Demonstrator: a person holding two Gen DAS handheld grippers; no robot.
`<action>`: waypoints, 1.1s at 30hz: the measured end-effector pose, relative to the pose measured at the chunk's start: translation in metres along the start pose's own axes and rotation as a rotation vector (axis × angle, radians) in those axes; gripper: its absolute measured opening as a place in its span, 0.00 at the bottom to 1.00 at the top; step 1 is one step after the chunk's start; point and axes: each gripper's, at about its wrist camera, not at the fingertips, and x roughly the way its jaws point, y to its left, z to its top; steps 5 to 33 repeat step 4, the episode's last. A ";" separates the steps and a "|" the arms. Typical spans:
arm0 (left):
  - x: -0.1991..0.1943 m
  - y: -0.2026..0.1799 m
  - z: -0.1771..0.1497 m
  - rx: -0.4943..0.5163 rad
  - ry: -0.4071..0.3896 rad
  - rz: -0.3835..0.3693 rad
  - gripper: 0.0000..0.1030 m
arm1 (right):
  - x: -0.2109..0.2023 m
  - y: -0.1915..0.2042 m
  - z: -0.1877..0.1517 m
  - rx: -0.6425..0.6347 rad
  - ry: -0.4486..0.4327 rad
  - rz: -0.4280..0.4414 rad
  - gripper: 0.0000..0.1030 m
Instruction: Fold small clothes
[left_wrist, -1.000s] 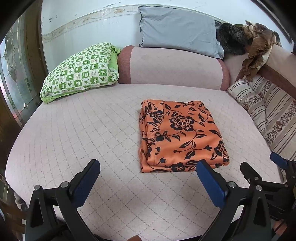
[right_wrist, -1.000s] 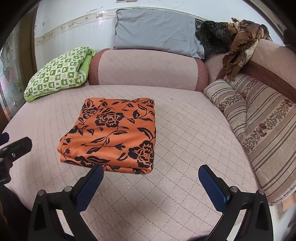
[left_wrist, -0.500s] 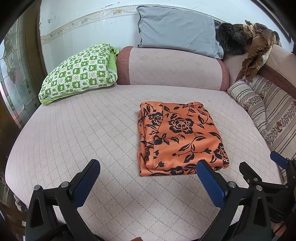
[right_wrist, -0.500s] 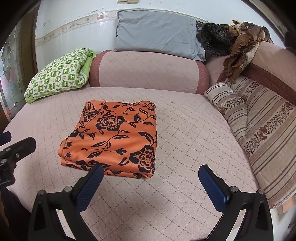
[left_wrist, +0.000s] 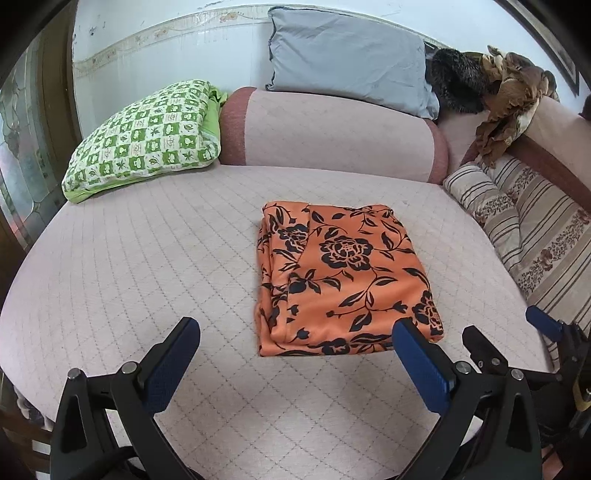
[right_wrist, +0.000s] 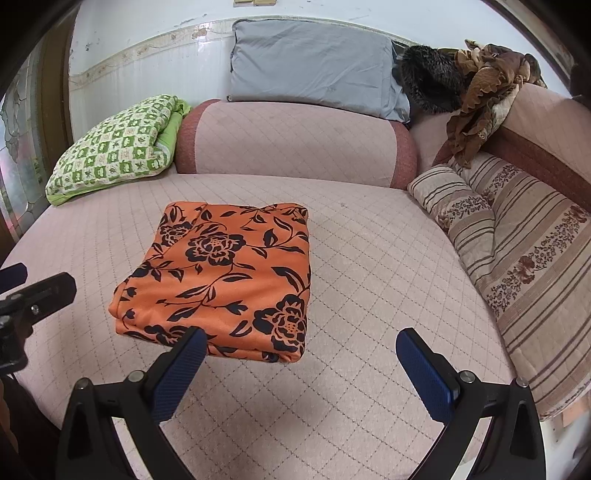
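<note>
An orange garment with black flowers (left_wrist: 343, 280) lies folded into a neat rectangle on the pink quilted bed (left_wrist: 147, 258); it also shows in the right wrist view (right_wrist: 225, 277). My left gripper (left_wrist: 295, 343) is open and empty, held above the bed just in front of the garment's near edge. My right gripper (right_wrist: 299, 350) is open and empty, near the garment's front right corner. Neither touches the cloth. The right gripper's blue tip shows at the right edge of the left wrist view (left_wrist: 543, 325).
A green checked pillow (left_wrist: 144, 136) lies at the back left. A pink bolster (left_wrist: 332, 136) and grey pillow (left_wrist: 351, 55) stand at the back. Striped cushions (right_wrist: 517, 258) line the right side, with brown clothes (right_wrist: 480, 92) piled above them.
Both grippers have drawn back a little and risen, so the folded garment sits slightly farther away. The garment has not moved and both grippers stay open.
</note>
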 end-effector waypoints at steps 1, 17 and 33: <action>0.001 -0.001 0.001 0.004 -0.003 0.003 1.00 | 0.001 0.000 0.000 0.001 0.001 0.000 1.00; 0.003 -0.003 0.003 0.007 0.001 0.002 1.00 | 0.002 0.000 0.000 0.000 0.001 0.001 1.00; 0.003 -0.003 0.003 0.007 0.001 0.002 1.00 | 0.002 0.000 0.000 0.000 0.001 0.001 1.00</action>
